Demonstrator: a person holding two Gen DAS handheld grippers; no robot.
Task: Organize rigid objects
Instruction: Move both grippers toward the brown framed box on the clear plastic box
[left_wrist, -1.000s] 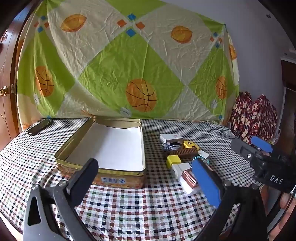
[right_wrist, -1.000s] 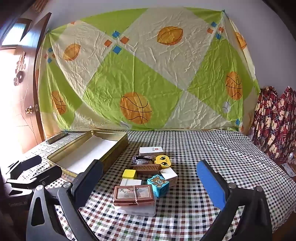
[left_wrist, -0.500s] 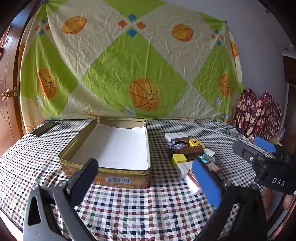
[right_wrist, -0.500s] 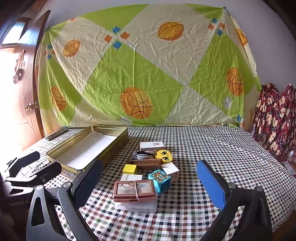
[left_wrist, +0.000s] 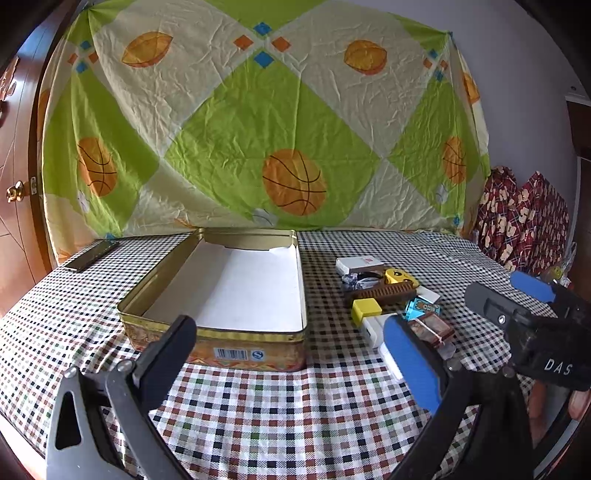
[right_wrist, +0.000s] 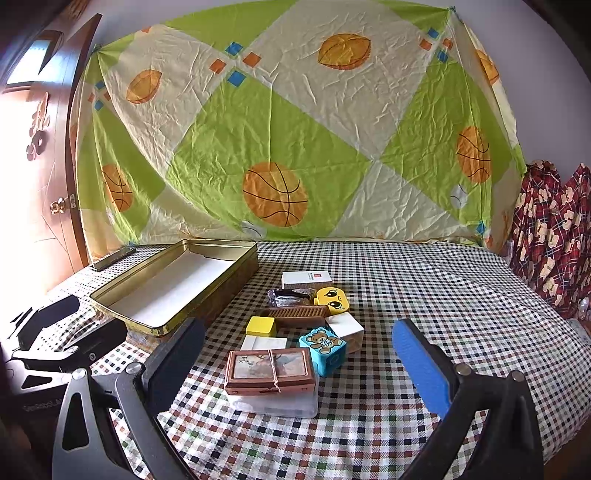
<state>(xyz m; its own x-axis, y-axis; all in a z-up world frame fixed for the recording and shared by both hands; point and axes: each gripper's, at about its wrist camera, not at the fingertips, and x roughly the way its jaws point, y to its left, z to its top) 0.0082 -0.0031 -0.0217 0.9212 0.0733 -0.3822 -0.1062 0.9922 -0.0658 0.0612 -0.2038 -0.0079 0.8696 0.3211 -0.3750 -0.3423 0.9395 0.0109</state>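
Note:
An open gold tin box (left_wrist: 221, 334) (right_wrist: 155, 325) with a white lined bottom sits on the checked tablecloth, empty. Right of it lies a cluster of small objects: a brown framed box (right_wrist: 270, 369) on a clear case, a blue bear cube (right_wrist: 325, 349), a yellow block (right_wrist: 261, 326), a yellow face cube (right_wrist: 332, 299), a brown comb-like bar (right_wrist: 295, 314), a white box (right_wrist: 306, 278). My left gripper (left_wrist: 291, 362) is open and empty, in front of the tin. My right gripper (right_wrist: 295, 363) is open and empty, just in front of the framed box.
A dark flat bar (left_wrist: 90, 254) lies at the table's far left. A green and cream basketball sheet (left_wrist: 258, 129) hangs behind. Red patterned cloth (right_wrist: 554, 229) is at the right. The other gripper shows in each view (left_wrist: 532, 325) (right_wrist: 62, 339).
Both views have shifted slightly; the right gripper has come a little closer to the object cluster. Both grippers stay open and empty.

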